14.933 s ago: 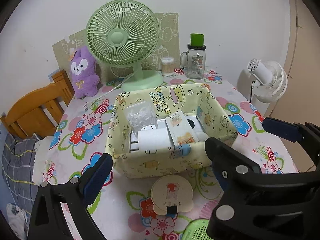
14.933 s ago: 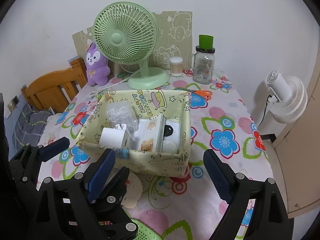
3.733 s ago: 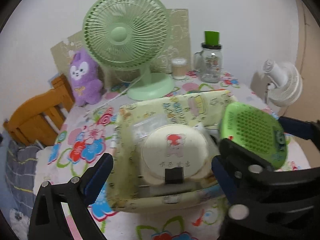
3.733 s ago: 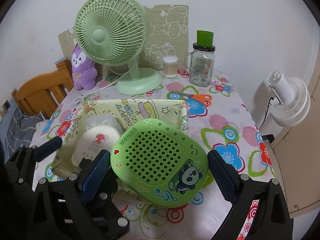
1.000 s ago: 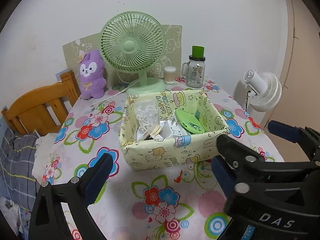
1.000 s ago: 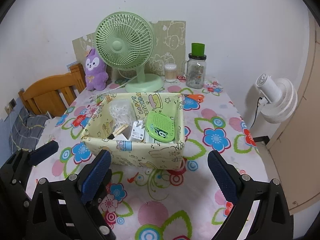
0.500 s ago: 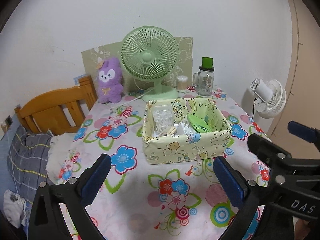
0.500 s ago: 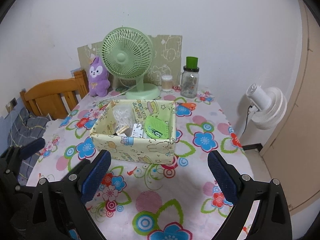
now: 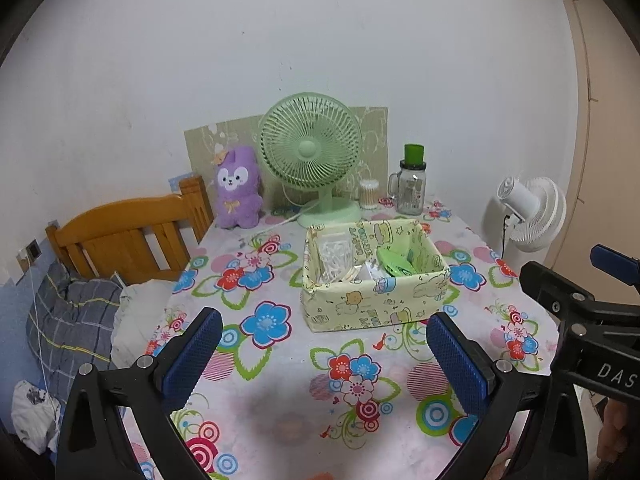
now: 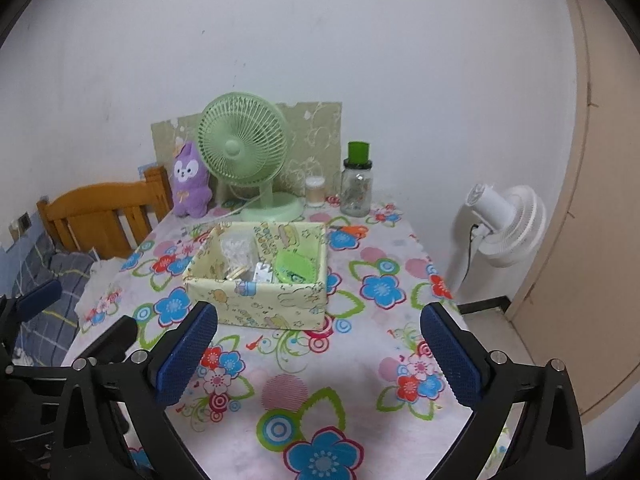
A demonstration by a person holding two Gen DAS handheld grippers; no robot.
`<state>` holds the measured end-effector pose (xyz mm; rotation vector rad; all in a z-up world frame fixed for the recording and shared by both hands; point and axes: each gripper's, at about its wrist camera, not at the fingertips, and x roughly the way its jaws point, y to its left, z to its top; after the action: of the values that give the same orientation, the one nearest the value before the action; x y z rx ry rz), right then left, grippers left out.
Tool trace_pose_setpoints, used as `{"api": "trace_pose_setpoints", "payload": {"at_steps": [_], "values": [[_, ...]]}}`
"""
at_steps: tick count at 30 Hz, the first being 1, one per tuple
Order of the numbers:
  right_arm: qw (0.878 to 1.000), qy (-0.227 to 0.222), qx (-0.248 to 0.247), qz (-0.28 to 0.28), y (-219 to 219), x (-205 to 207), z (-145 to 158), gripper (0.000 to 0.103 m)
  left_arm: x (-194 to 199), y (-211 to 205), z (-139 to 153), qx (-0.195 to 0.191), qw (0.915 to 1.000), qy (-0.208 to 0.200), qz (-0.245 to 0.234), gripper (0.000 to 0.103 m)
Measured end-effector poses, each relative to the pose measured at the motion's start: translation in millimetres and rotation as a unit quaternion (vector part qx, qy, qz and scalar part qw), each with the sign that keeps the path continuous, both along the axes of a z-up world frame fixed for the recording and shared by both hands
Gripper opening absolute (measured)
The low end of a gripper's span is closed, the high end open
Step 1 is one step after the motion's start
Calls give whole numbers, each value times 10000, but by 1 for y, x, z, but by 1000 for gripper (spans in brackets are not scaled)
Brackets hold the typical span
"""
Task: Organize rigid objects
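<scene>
A pale yellow cartoon-print fabric basket [image 9: 372, 300] [image 10: 256, 300] stands in the middle of the flowered table [image 9: 288, 408]. Inside it lie a green perforated panda gadget [image 9: 394, 262] [image 10: 294, 268], a clear bag of white bits [image 9: 334, 254] [image 10: 238, 250], a round wooden piece and small white packets. My left gripper [image 9: 324, 356] is open and empty, held back above the near table edge. My right gripper [image 10: 320, 352] is open and empty too, and also shows at the right of the left wrist view [image 9: 576, 300].
At the back stand a green desk fan [image 9: 312, 152], a purple plush [image 9: 238, 188], a cotton-swab tub [image 9: 369, 194] and a glass jar with green lid [image 9: 412, 188]. Orange scissors [image 10: 354, 230] lie behind the basket. A wooden bed frame [image 9: 128, 236] is left, a white fan [image 10: 504, 220] right.
Both grippers have drawn back and up from the basket, so it looks smaller and farther. The green gadget and the wooden piece, held earlier, now lie in the basket.
</scene>
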<state>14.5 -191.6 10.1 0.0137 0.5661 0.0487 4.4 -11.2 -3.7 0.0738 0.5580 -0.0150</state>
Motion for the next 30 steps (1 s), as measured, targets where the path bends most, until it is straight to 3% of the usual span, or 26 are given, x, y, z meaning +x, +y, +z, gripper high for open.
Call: {"api": "trace_pose_setpoints", "payload": {"at_steps": [10, 30], "values": [[9998, -174, 20, -29, -7, -14, 9, 103, -14, -2, 11, 85, 9998, -85, 157, 103], [9998, -176, -5, -75, -3, -14, 8, 103, -17, 6, 15, -211, 9995, -148, 180, 103]]}}
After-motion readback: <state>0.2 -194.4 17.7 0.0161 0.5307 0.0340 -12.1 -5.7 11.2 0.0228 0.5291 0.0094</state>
